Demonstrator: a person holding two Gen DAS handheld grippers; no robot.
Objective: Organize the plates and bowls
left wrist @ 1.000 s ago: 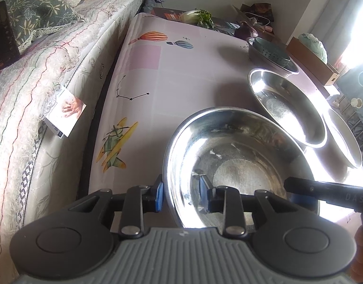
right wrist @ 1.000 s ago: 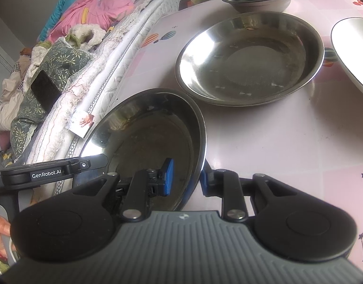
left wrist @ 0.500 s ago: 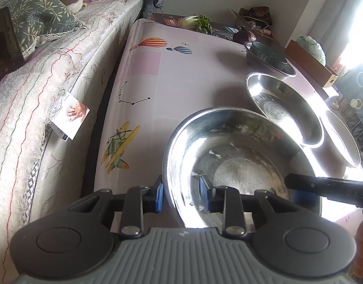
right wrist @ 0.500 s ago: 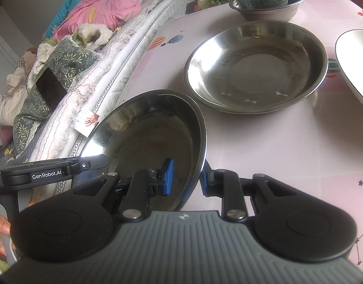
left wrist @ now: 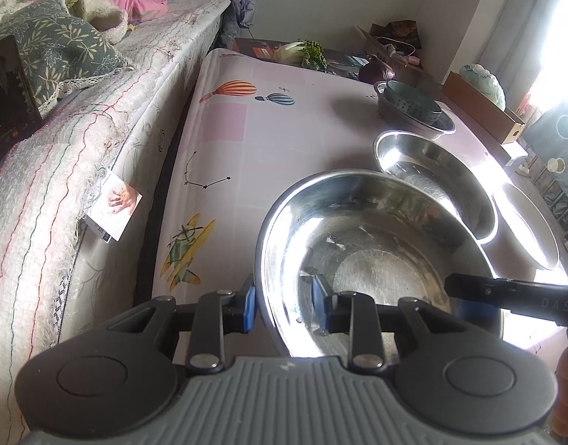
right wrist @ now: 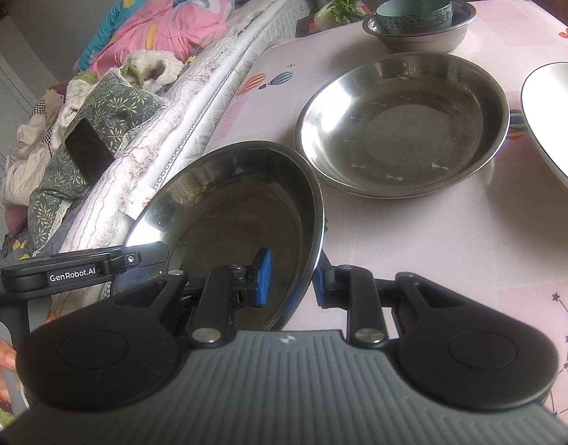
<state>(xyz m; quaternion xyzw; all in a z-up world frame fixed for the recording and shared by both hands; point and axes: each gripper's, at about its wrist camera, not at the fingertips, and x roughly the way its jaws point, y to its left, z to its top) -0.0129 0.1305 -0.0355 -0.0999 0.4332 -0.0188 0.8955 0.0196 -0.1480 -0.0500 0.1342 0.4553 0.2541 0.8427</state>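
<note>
**A:** Looking at the bed first, it's running along the left side of the pink patterned table, piled with a pink blanket and a leafy green pillow at the far end. What's going on with the dishes?

**B:** Both tongs are gripping the same steel bowl, the near one. It's sitting at the near edge of the table and looking tilted in the right wrist view, though I can't tell if it's touching the surface. The left gripper is pinching the bowl's left rim, one blue pad outside and one inside. The right gripper is clamping the opposite rim the same way.

**A:** And beyond it?

**B:** A second steel bowl is lying flat just beyond the held one, apart from it in the right wrist view. A white plate is sitting to its right. At the far end, a smaller steel bowl is holding a teal bowl inside. Some leafy greens are lying past the table's far edge.
</note>
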